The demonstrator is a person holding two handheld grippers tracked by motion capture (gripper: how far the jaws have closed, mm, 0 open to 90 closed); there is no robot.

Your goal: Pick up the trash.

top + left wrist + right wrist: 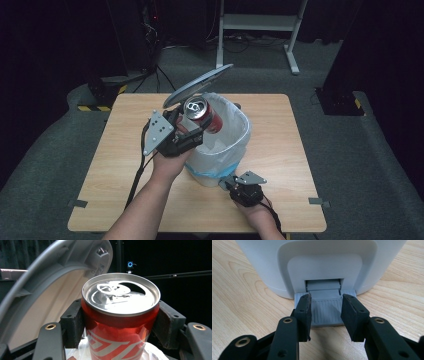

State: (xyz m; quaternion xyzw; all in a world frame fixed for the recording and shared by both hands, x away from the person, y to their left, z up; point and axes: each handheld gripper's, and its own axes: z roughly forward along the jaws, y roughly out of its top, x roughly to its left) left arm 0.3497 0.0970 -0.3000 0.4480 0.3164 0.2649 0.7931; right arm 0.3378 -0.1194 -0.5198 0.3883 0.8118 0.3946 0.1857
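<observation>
A red soda can (200, 114) with an opened silver top (120, 293) hangs tilted over a white pedal bin (244, 131). My left gripper (196, 126) is shut on the can, one pad on each side of it (121, 325). The bin's grey lid (200, 84) stands raised behind the can (50, 290). A white bag (220, 150) lines the bin. At the bin's base (324, 260), my right gripper (325, 312) rests its open jaws on the grey ribbed pedal (325, 303), with nothing between them. In the high view that gripper (227, 182) sits at the bin's near side.
The bin stands mid-way on a light wooden table (280, 165). Grey carpet surrounds the table. A white desk frame (255, 22) and black stands with cables are at the back. Bare tabletop lies left and right of the bin.
</observation>
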